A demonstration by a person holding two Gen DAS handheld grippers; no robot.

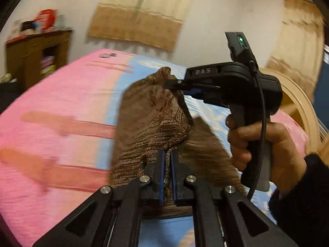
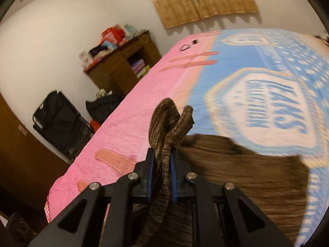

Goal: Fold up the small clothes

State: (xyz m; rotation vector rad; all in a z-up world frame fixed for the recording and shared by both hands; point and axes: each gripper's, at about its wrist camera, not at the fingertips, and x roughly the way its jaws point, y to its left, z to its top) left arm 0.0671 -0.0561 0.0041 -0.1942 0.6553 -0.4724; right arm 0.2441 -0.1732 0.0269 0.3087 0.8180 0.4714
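Note:
A brown knitted garment (image 1: pixel 148 121) hangs lifted above the bed, held at two places. My left gripper (image 1: pixel 167 154) is shut on one bunched edge of it. In the left wrist view my right gripper (image 1: pixel 178 84), held in a person's hand (image 1: pixel 265 144), pinches the cloth's far upper corner. The right wrist view shows my right gripper (image 2: pixel 171 154) shut on a thick folded strip of the brown garment (image 2: pixel 168 123), whose lower part (image 2: pixel 246 175) trails blurred toward the bedspread.
The bed carries a pink and light-blue bedspread (image 1: pixel 51 123) with a printed emblem (image 2: pixel 271 107). A wooden cabinet (image 2: pixel 123 65) with clutter on top stands by the wall. A black bag (image 2: pixel 57 121) sits on the floor. Curtains (image 1: pixel 139 18) hang behind.

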